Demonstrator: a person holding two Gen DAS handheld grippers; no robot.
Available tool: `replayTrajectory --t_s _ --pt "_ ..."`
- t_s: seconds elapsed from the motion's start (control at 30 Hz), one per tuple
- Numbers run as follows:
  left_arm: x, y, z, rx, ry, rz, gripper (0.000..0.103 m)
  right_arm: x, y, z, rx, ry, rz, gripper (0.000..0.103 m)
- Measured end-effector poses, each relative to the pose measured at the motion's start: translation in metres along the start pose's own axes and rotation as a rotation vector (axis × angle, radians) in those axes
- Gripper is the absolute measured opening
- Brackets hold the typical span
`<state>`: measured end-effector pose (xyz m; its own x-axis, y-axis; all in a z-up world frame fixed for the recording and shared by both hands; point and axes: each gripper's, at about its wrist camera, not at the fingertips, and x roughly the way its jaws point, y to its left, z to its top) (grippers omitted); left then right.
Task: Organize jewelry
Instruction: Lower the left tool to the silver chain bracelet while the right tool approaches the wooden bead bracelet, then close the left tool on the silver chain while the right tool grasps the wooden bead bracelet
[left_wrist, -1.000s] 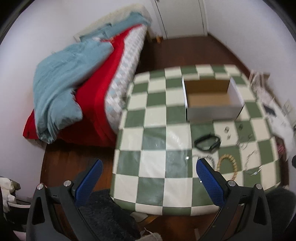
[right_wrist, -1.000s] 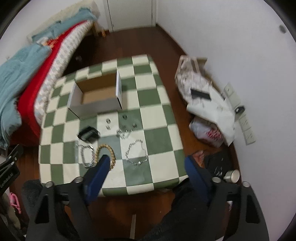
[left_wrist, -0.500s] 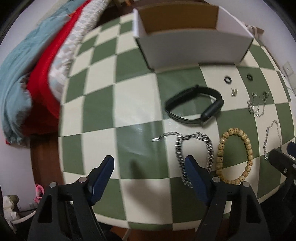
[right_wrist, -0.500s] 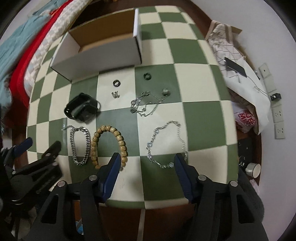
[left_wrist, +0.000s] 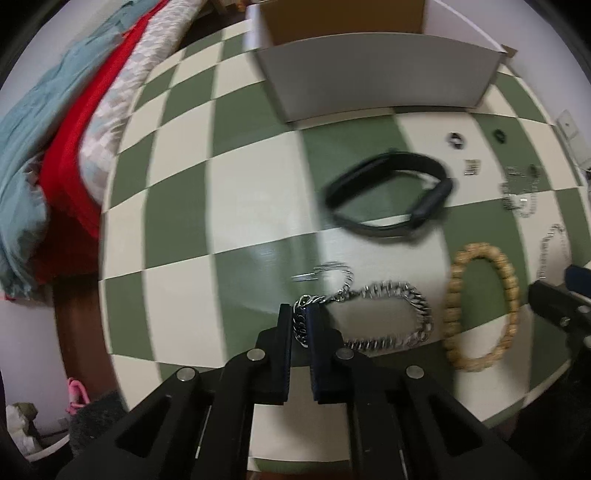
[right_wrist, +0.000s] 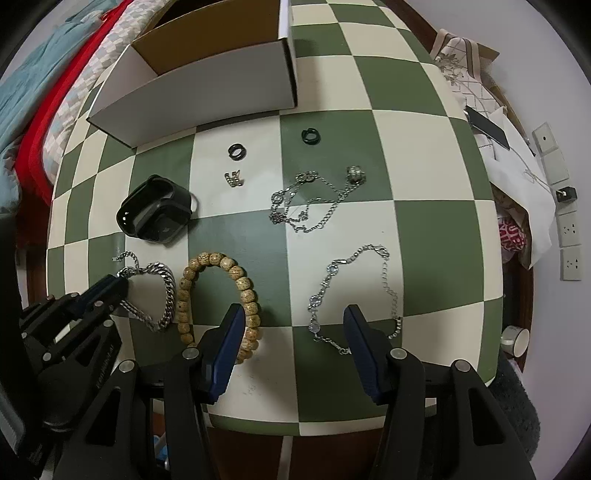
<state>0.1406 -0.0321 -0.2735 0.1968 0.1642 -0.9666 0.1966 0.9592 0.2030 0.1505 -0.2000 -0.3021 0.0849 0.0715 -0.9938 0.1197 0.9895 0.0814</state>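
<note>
My left gripper (left_wrist: 299, 321) is shut on the near left end of a thick silver chain bracelet (left_wrist: 391, 317), which lies on the checkered table; the same grip shows in the right wrist view (right_wrist: 118, 284). A wooden bead bracelet (left_wrist: 480, 306) lies to its right, a black wristband (left_wrist: 388, 199) beyond it. My right gripper (right_wrist: 295, 325) is open and empty, low over the table between the bead bracelet (right_wrist: 218, 295) and a thin silver bracelet (right_wrist: 351, 295). An open white box (right_wrist: 207, 74) stands at the far side.
Two black rings (right_wrist: 236, 151), a small charm (right_wrist: 234, 179), a tangled thin chain (right_wrist: 310, 201) and a silver bead (right_wrist: 356, 173) lie mid-table. A bed with red and blue bedding (left_wrist: 55, 129) is left of the table (left_wrist: 177, 236). Bags and paper (right_wrist: 513, 177) lie on the floor at right.
Both grippers came down close to the table. My left gripper was open above the silver chain bracelet; it has now shut on the bracelet's end. The right gripper stays open.
</note>
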Motion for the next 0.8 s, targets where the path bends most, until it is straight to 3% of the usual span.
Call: replayTrajectory --t_s 0.23,0.43,0.53,0.6,0.8 --pt "0.005 0.037 -0.014 -0.053 -0.010 0.068 0.000 0.009 0.020 0.002 -0.066 -0.001 -0.021 0.056" --pt "0.009 0.050 -0.011 -0.070 -0.016 0.071 0.000 0.020 0.048 0.002 -0.173 -0.016 -0.098 0.048" --pt "0.005 0.046 -0.012 -0.073 -0.021 0.064 0.000 0.017 0.059 -0.001 -0.214 -0.037 -0.097 0.036" --pt "0.001 0.045 -0.012 -0.082 -0.027 0.054 0.000 0.015 0.065 -0.003 -0.238 -0.049 -0.107 0.010" --pt "-0.030 0.056 -0.009 -0.111 -0.094 -0.013 0.000 0.003 0.066 -0.013 -0.221 -0.080 -0.102 0.009"
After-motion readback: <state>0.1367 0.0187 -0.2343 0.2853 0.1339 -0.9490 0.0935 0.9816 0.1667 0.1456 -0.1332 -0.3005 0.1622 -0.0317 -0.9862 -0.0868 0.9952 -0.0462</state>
